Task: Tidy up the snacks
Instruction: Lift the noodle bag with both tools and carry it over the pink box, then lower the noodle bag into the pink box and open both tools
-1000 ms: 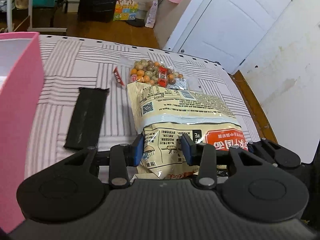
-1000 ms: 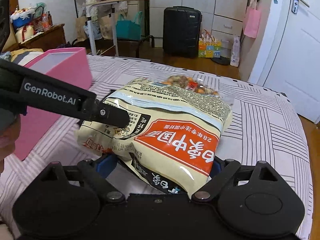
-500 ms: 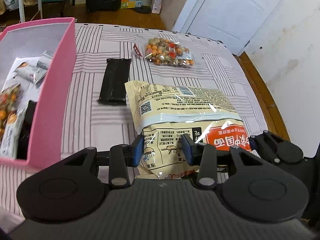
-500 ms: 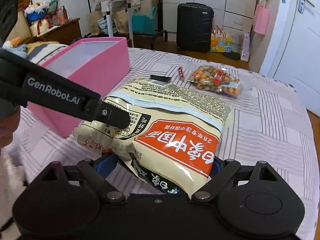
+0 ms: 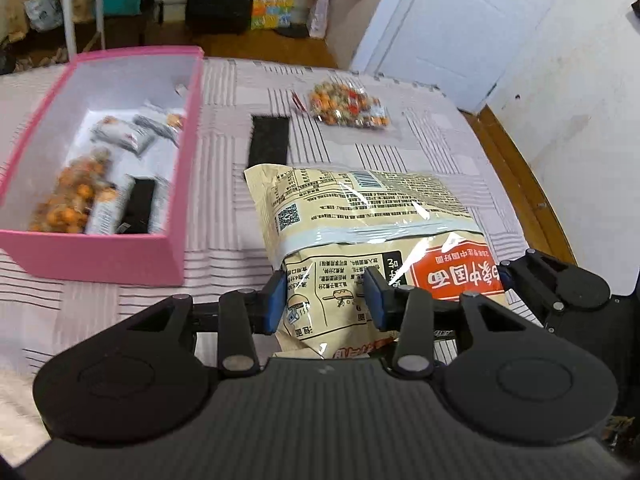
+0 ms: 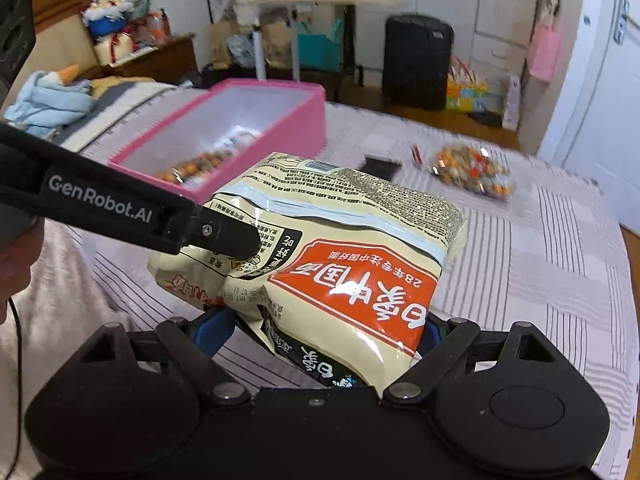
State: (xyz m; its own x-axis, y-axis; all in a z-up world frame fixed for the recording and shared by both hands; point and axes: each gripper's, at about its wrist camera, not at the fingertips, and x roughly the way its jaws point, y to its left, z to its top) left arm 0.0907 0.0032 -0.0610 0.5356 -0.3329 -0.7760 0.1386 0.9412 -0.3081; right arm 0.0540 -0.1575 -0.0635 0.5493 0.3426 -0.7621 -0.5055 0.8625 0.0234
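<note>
A large beige noodle bag with an orange label (image 5: 360, 216) (image 6: 344, 248) is held in the air above the striped bed by both grippers. My left gripper (image 5: 326, 304) is shut on its near left corner. My right gripper (image 6: 320, 332) is shut on its near right end; its blue pads are mostly hidden by the bag. The left gripper's finger (image 6: 224, 236) shows in the right wrist view, pressing the bag. The pink box (image 5: 176, 184) (image 6: 304, 120) lies to the left and holds several snack packs.
A black flat packet (image 5: 269, 141) (image 6: 380, 166) and a clear bag of orange and brown nuts (image 5: 348, 105) (image 6: 468, 170) lie on the bed beyond the noodle bag. A small red wrapper (image 5: 297, 101) lies beside the nuts. The bed's right edge (image 5: 516, 184) borders the wooden floor.
Both grippers have lifted the noodle bag higher above the bed. The pink box's inside and its snacks have come into view on the left.
</note>
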